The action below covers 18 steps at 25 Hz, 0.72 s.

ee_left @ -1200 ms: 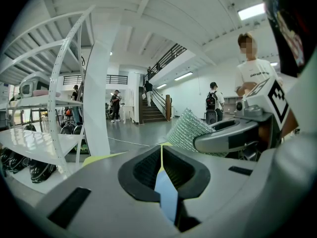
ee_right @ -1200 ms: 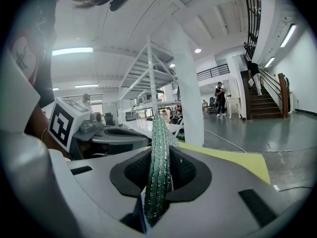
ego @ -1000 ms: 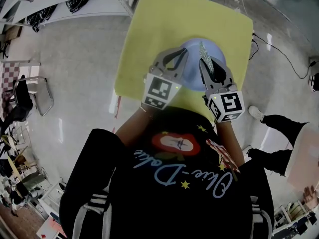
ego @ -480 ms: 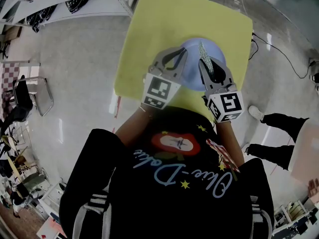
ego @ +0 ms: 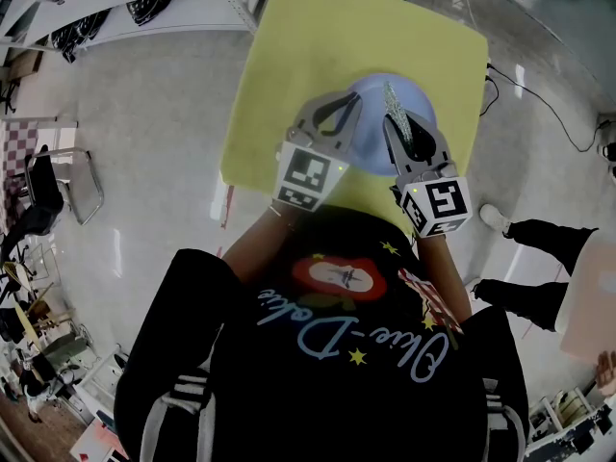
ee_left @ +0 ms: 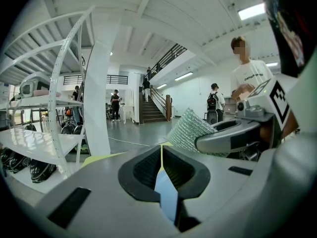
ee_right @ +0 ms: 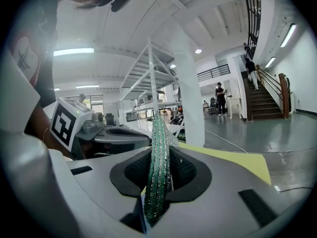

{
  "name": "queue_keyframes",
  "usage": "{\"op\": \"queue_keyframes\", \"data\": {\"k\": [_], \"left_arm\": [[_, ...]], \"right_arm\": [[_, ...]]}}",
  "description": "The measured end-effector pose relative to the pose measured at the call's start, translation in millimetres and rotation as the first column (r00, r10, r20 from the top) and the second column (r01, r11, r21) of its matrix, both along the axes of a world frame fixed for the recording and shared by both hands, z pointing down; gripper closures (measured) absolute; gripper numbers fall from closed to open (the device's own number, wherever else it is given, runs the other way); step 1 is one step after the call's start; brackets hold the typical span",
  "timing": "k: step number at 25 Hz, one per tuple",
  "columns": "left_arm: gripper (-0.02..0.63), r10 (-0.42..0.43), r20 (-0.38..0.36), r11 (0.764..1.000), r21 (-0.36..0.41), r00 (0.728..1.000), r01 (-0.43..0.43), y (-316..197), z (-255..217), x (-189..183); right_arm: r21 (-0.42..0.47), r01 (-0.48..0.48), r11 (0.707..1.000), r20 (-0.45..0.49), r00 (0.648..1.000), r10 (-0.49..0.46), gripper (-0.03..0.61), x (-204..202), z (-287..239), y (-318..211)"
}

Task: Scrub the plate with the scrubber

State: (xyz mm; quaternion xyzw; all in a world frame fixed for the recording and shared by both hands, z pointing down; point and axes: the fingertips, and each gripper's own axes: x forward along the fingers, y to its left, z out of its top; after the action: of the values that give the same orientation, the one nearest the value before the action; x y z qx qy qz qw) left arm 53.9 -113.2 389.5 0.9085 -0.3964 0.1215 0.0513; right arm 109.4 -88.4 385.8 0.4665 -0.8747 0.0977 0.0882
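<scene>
glossy grey floor, white shelving racks, staircase, ceiling strip lights

Plate mostly under left tongs and right tongs; scrubber lower end buried inside right tongs; bench near edge behind person.

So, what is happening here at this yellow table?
A person stands at a yellow table with a gripper in each hand. The left gripper is shut on the rim of a blue plate and holds it. The right gripper is shut on a green and silver scrubber, which reaches over the plate. Whether the scrubber touches the plate, the pictures do not show.
</scene>
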Motion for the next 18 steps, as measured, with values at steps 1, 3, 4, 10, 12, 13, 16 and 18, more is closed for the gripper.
{"op": "queue_keyframes", "data": {"k": [1, 3, 4, 10, 12, 13, 16, 18], "left_arm": [[0.603, 0.001, 0.0, 1.0, 0.0, 1.0, -0.001, 0.4, -0.4, -0.7], [0.603, 0.002, -0.001, 1.0, 0.0, 1.0, -0.002, 1.2, -0.8, -1.6], [0.603, 0.003, -0.001, 1.0, 0.0, 1.0, -0.003, 1.4, -0.6, -1.9], [0.603, 0.004, 0.0, 1.0, -0.001, 1.0, -0.004, -0.6, 0.7, -1.4], [0.603, 0.004, 0.002, 1.0, 0.0, 1.0, -0.004, 0.1, 0.5, 0.0], [0.603, 0.005, 0.002, 1.0, 0.001, 1.0, -0.005, 0.9, 0.5, 0.3], [0.603, 0.006, 0.003, 1.0, -0.001, 1.0, -0.006, 3.1, 1.7, 0.2], [0.603, 0.007, 0.003, 1.0, -0.002, 1.0, -0.007, 2.7, 3.4, -2.4]], "right_arm": [[0.0, 0.001, 1.0, -0.002, 1.0, -0.001, 0.517, -1.1, -0.5, 0.5], [0.001, 0.002, 1.0, -0.004, 1.0, -0.002, 0.517, -2.6, -1.0, 1.3], [0.001, 0.003, 1.0, -0.006, 1.0, -0.003, 0.517, -3.1, -0.8, 1.4], [-0.002, 0.006, 1.0, -0.011, 1.0, -0.006, 0.517, -3.1, 0.9, -0.7], [-0.001, 0.007, 1.0, -0.012, 1.0, -0.007, 0.517, -2.3, 0.7, -0.1], [0.0, 0.008, 1.0, -0.013, 1.0, -0.008, 0.517, -2.1, 0.6, 0.6], [0.001, 0.009, 1.0, -0.016, 1.0, -0.009, 0.517, -3.0, 1.4, 3.0], [0.0, 0.01, 1.0, -0.017, 1.0, -0.01, 0.517, -5.9, 3.1, 2.6]]}}
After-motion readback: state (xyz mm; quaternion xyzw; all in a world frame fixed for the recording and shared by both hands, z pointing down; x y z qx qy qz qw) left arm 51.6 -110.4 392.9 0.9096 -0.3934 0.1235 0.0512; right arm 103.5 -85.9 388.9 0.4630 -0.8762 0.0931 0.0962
